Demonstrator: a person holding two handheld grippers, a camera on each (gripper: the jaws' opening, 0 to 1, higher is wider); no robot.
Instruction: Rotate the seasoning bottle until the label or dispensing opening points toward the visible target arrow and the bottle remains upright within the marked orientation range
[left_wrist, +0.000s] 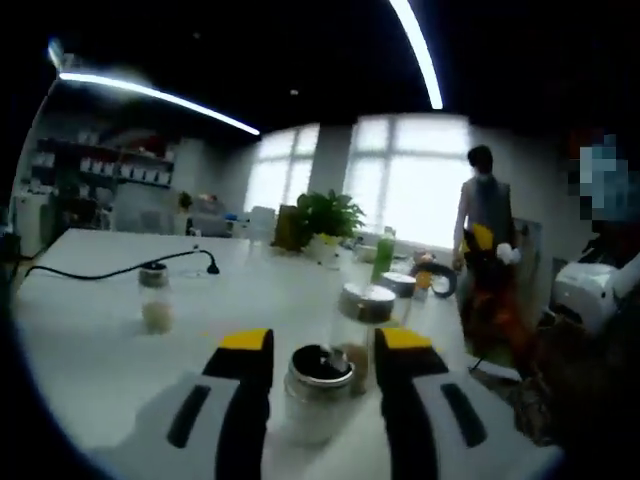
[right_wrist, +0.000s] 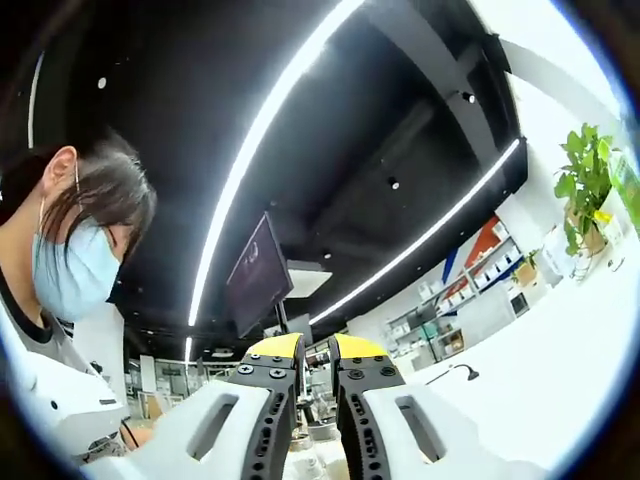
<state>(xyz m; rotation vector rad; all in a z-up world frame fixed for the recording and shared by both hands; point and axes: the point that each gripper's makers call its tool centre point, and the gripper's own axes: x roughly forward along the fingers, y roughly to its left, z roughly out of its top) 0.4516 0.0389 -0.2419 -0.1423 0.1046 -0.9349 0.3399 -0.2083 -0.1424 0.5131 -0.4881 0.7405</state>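
Left tool (left_wrist: 322, 345) straddles the seasoning bottle (left_wrist: 319, 392) unclenched; another jar (left_wrist: 154, 298) stands well apart.

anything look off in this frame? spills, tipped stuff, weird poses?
No spills, nothing tipped. The shaker bottle between the left gripper fingers stands upright, as does the small jar further back on the table. One oddity: the right gripper is tilted up toward the ceiling lights, away from the table, fingers nearly together.

Right gripper (right_wrist: 317, 352): jaws nearly closed, narrow gap.
Left of it: masked person (right_wrist: 70, 270).
Far right: potted plant (right_wrist: 585, 190) on white table (right_wrist: 545, 370).
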